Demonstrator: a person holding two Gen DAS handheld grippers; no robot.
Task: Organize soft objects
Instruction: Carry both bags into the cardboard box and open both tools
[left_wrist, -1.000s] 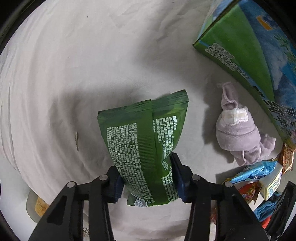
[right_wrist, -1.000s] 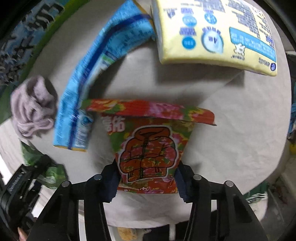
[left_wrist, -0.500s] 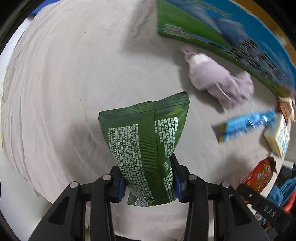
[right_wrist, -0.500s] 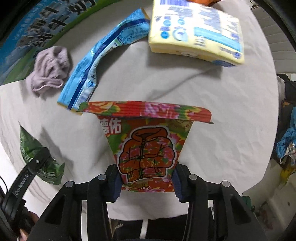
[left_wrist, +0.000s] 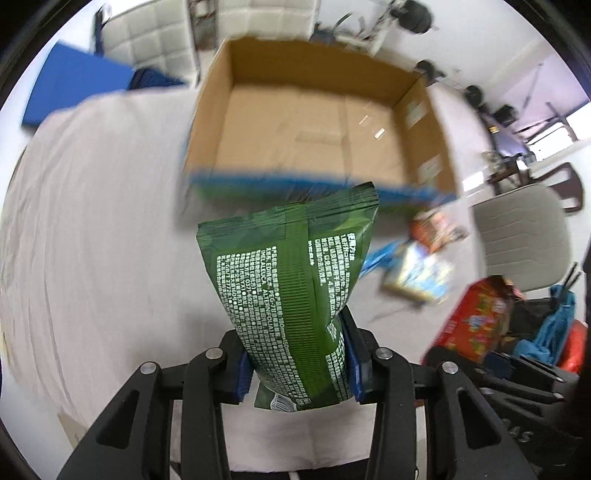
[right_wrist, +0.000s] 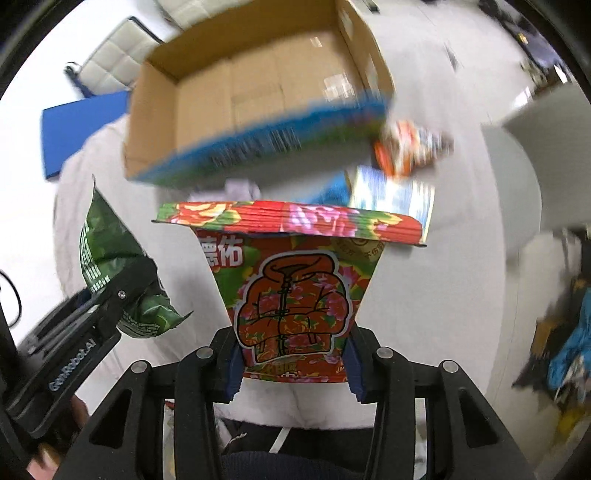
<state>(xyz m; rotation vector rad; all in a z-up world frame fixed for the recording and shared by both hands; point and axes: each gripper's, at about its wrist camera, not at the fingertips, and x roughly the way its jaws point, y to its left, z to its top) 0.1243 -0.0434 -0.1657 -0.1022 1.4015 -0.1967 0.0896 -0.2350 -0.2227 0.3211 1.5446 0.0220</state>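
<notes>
Green pouch (left_wrist: 291, 295), white-printed, pinched in left jaws; floral red pouch (right_wrist: 291, 291), seemingly crease-topped, in right.

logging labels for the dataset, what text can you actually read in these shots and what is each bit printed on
"GenRobot.AI": side of the left gripper, right wrist view.
"德佑": red floral pouch held in the right gripper.
"MELALEUCA", "PEG/40": green pouch held in the left gripper; the other fine print is too small.
Cardboard box printing and the packets on the table: blurred, unreadable.
</notes>
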